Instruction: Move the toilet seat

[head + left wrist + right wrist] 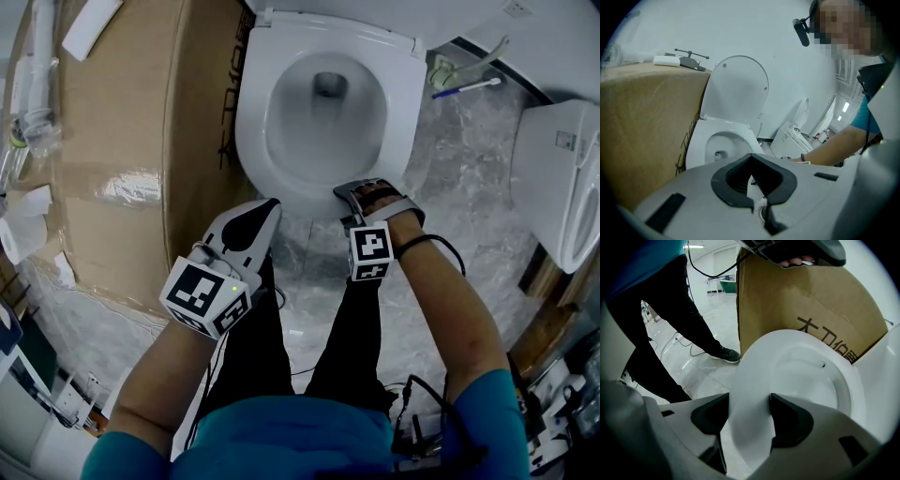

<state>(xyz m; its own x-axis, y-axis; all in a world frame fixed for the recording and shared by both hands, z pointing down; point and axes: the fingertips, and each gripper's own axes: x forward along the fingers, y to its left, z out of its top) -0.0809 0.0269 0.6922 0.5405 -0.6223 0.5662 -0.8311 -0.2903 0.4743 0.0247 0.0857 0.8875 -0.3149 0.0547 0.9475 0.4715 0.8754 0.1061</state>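
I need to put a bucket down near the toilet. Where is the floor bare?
Bare marble floor lies right of the toilet seat, between it and the white fixture, on this side of the blue-handled brush. The cardboard box has a mostly bare top too. In front of the bowl it is crowded: the person's legs stand there.

Cardboard box [122,141] stands left of the toilet [255,122]

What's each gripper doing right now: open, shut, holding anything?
Left gripper: closed, nothing in it.
Right gripper: closed on the front edge of the toilet seat.
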